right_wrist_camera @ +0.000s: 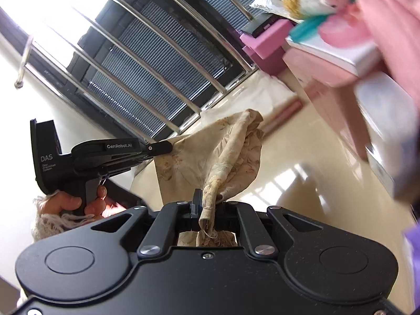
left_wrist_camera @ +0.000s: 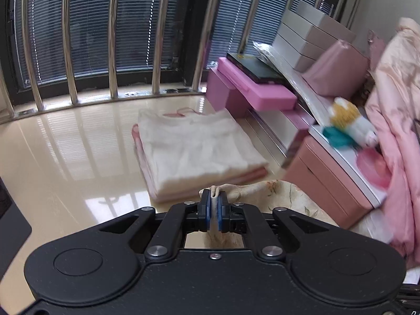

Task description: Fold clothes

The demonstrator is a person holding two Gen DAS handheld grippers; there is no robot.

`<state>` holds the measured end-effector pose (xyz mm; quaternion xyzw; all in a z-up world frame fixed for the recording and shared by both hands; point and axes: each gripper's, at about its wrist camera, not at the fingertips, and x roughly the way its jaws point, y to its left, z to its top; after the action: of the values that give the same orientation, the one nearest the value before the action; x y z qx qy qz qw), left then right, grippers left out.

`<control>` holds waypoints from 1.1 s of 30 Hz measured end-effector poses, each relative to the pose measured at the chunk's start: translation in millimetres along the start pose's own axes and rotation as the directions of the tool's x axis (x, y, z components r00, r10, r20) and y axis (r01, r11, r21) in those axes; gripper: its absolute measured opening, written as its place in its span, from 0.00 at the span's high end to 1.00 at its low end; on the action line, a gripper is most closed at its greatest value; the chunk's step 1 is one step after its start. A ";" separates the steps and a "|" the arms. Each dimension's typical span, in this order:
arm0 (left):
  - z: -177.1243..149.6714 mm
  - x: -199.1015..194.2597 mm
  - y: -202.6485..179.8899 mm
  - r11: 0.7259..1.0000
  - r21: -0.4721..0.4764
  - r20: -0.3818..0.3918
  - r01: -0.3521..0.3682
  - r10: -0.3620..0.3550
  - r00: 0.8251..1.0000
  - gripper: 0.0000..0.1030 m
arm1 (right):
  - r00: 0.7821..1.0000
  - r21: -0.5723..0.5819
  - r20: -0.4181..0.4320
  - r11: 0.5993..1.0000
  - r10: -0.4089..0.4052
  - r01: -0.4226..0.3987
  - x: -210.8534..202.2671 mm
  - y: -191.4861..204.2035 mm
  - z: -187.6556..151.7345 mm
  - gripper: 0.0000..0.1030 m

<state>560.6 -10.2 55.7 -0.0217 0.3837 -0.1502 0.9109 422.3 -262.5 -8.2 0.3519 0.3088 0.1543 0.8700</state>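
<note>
The left hand-held gripper (left_wrist_camera: 214,197) was pinching a bunched edge of the floral beige cloth (right_wrist_camera: 210,155) between its blue pads (left_wrist_camera: 208,210); a hand (right_wrist_camera: 76,202) with a knitted cuff gripped its handle, as the right wrist view showed. Ahead of it and slightly to its left, a folded stack of clothes (left_wrist_camera: 194,149), cream on top and pink beneath, lay on the glossy floor (left_wrist_camera: 65,157) before the barred window (left_wrist_camera: 105,26). To its right stood a pink cabinet (left_wrist_camera: 323,183) carrying a blurred plush toy (left_wrist_camera: 349,123). The right hand-held gripper (right_wrist_camera: 207,199) was pressed together on another twisted edge of the same cloth, which hung off the floor between the two tools, sagging in loose folds.
</note>
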 end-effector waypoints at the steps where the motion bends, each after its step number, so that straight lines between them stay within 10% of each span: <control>1: 7.9 5.3 1.8 1.000 0.002 0.006 -0.010 0.010 1.000 0.95 | 1.000 -0.005 0.008 1.000 -0.013 0.013 8.6 3.2 7.2 0.95; 15: 143.6 129.5 19.1 0.973 0.066 0.057 -0.220 0.216 0.975 0.95 | 0.968 0.118 0.040 0.963 -0.247 0.240 172.2 -7.0 132.3 0.95; 27: 120.2 229.1 54.8 0.979 0.020 0.006 -0.205 0.205 0.979 0.94 | 0.895 -0.078 0.008 0.892 -0.445 0.445 263.3 -45.6 135.3 0.90; 30: 109.5 225.4 55.8 0.996 0.014 0.008 -0.089 0.088 0.996 0.90 | 0.891 -0.095 0.020 0.886 -0.454 0.454 260.0 -43.3 131.3 0.47; 33: 98.8 218.1 51.4 0.998 0.006 0.004 -0.057 0.057 0.998 0.72 | 0.898 -0.121 0.073 0.889 -0.435 0.441 250.2 -34.9 128.2 0.36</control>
<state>787.5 -32.0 -33.6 -0.0081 0.3819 -0.1253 0.9156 697.5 -231.8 -68.2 0.2172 0.3499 -0.0329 0.9107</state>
